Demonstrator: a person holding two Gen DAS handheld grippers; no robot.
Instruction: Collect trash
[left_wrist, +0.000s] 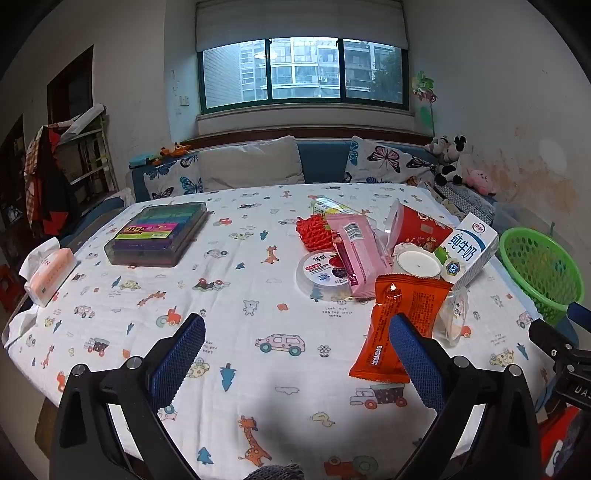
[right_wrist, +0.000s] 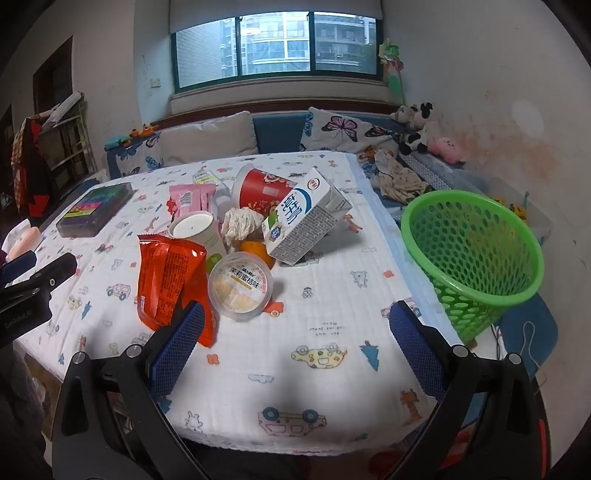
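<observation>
Both tongs, left (left_wrist: 297, 360) and right (right_wrist: 297, 349), gape wide, empty, over bare cloth; green basket (right_wrist: 476, 254) stands beyond the surface (right_wrist: 332, 325) edge

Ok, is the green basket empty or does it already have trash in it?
Empty, as far as shows: in the right wrist view the green basket stands open at the table's edge, and only its perforated inner wall is visible, with no trash inside.
</observation>
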